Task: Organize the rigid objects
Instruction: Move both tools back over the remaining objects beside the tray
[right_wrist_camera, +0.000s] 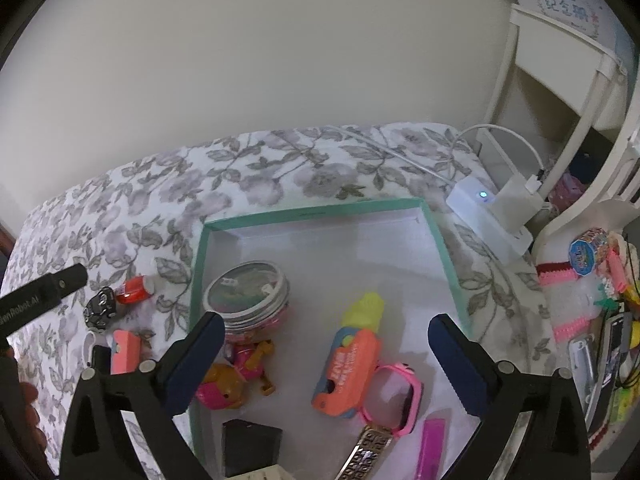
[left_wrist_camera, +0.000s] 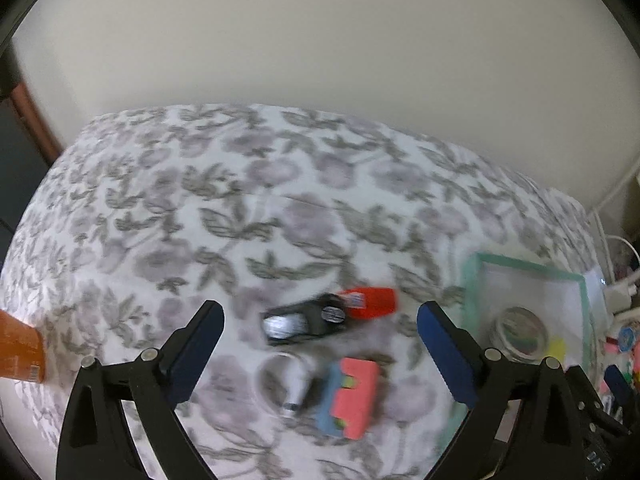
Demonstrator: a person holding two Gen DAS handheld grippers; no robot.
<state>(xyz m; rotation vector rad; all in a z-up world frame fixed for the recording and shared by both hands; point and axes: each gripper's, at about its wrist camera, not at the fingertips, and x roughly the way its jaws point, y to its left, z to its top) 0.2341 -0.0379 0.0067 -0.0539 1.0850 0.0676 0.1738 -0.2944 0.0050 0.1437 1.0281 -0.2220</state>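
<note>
My left gripper (left_wrist_camera: 320, 314) is open above loose items on the floral bedspread (left_wrist_camera: 240, 200): a black and silver piece (left_wrist_camera: 304, 320), a red bottle (left_wrist_camera: 372, 302), a white ring with a small bulb-like part (left_wrist_camera: 288, 384) and a pink and blue block (left_wrist_camera: 352, 392). Nothing is between its pads. My right gripper (right_wrist_camera: 326, 326) is open over the green-rimmed tray (right_wrist_camera: 316, 210), empty. In the tray lie a round tin (right_wrist_camera: 248, 294), an orange toy gun (right_wrist_camera: 348, 368), a pink watch (right_wrist_camera: 394, 396), a pink and brown toy (right_wrist_camera: 236, 380) and a black box (right_wrist_camera: 250, 444).
A white charger box (right_wrist_camera: 484, 208) with a lit blue dot and its cable sits right of the tray. Further right is a white shelf frame and a crowded pile of small colourful items (right_wrist_camera: 592, 256). An orange carton (left_wrist_camera: 20, 352) lies at the bedspread's left edge. A plain wall stands behind.
</note>
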